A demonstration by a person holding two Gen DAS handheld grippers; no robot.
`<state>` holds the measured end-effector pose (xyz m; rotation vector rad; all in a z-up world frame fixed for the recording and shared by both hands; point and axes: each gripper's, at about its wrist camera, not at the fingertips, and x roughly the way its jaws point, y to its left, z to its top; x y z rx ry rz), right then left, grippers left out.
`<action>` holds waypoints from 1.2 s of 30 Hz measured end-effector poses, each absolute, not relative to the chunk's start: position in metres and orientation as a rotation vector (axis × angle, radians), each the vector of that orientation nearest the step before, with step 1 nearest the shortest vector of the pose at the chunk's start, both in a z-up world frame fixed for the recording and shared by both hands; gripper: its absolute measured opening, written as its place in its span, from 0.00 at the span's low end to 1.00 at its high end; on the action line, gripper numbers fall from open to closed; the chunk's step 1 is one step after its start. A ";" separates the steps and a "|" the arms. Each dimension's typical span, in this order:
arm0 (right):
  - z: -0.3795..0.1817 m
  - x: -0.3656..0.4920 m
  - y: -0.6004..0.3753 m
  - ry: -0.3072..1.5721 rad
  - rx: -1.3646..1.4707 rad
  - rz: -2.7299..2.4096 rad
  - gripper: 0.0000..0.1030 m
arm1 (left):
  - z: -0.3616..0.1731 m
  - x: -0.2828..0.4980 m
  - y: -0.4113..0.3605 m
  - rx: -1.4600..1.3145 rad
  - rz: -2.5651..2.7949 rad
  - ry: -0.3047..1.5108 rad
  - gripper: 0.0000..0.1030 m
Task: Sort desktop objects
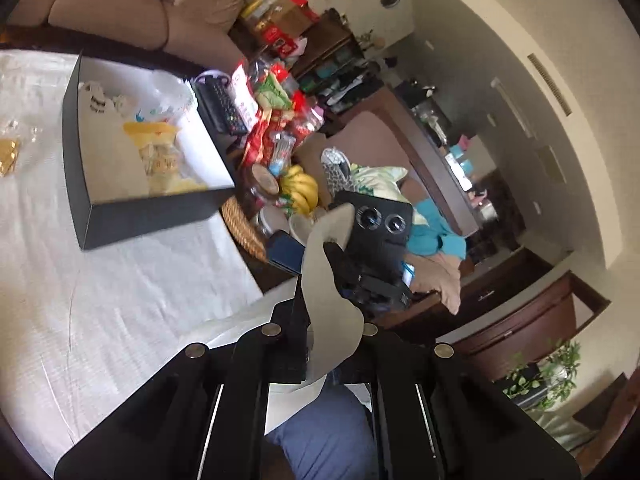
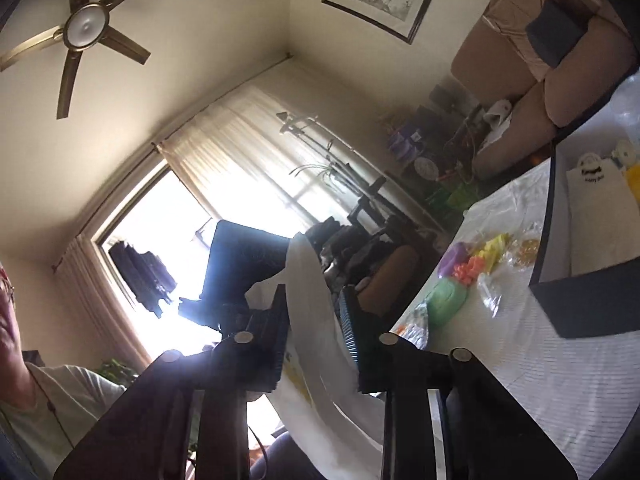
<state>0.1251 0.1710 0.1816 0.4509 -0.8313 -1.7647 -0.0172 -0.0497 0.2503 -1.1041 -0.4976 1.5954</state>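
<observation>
While both grippers were raised clear of the table (image 1: 120,300), a pale sheet-like item, probably a paper or plastic bag (image 1: 328,304), was held between them. The left gripper (image 1: 334,280) was closed on the bag's grey-white edge, with almost no gap visible between its fingers. In the right wrist view the right gripper (image 2: 316,320) stood with its ribbed pads (image 2: 352,332) set narrowly apart and the same white bag (image 2: 316,340) running between them; strong backlight from the window (image 2: 168,240) left it unclear whether the pads actually pressed on the material, so that grip cannot be told with certainty.

The step in hand appeared to be carrying, or spreading open, the bag above the near edge of the table. The black open box (image 1: 132,148) sat farther in on the white tablecloth and already contained a white bag with a printed motif and yellow packets (image 1: 160,152). Loose items remained on the cloth beside the box: a small packet with gold contents (image 1: 8,156) in the left view, and coloured toys in green, purple, orange and yellow (image 2: 472,268) with clear wrappers in the right view.

The next move would probably call for bringing the bag over the box and lowering it in without snagging the box wall, both grippers releasing only once it rested inside.
</observation>
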 end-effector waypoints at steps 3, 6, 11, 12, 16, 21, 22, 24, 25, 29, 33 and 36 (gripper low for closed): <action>0.207 0.098 0.189 -0.802 0.464 -1.871 0.18 | 0.268 -0.053 -0.024 -1.083 1.612 -0.480 0.07; 0.238 0.064 0.214 -0.749 0.481 -1.985 0.18 | 0.291 -0.093 0.006 -1.056 1.631 -0.450 0.08; 0.273 0.011 0.247 -0.686 0.477 -2.107 0.18 | 0.322 -0.152 0.048 -1.005 1.665 -0.383 0.08; 0.277 0.002 0.251 -0.674 0.475 -2.122 0.18 | 0.326 -0.162 0.054 -1.002 1.670 -0.372 0.08; 0.269 -0.036 0.262 -0.674 0.498 -2.144 0.18 | 0.319 -0.201 0.072 -1.031 1.676 -0.359 0.09; 0.241 -0.065 0.264 -0.662 0.554 -2.154 0.17 | 0.287 -0.230 0.077 -1.066 1.672 -0.348 0.09; 0.232 -0.073 0.263 -0.665 0.582 -2.149 0.17 | 0.276 -0.236 0.077 -1.086 1.672 -0.354 0.09; 0.212 -0.089 0.259 -0.674 0.650 -2.145 0.17 | 0.254 -0.248 0.076 -1.124 1.678 -0.360 0.10; 0.201 -0.098 0.256 -0.669 0.692 -2.152 0.17 | 0.241 -0.256 0.075 -1.149 1.683 -0.367 0.10; 0.154 -0.146 0.246 -0.697 0.854 -2.162 0.17 | 0.185 -0.294 0.067 -1.255 1.699 -0.452 0.10; 0.117 -0.190 0.241 -0.755 0.974 -2.202 0.17 | 0.143 -0.337 0.067 -1.334 1.746 -0.473 0.12; 0.106 -0.208 0.242 -0.821 0.974 -2.208 0.14 | 0.133 -0.356 0.066 -1.346 1.753 -0.497 0.09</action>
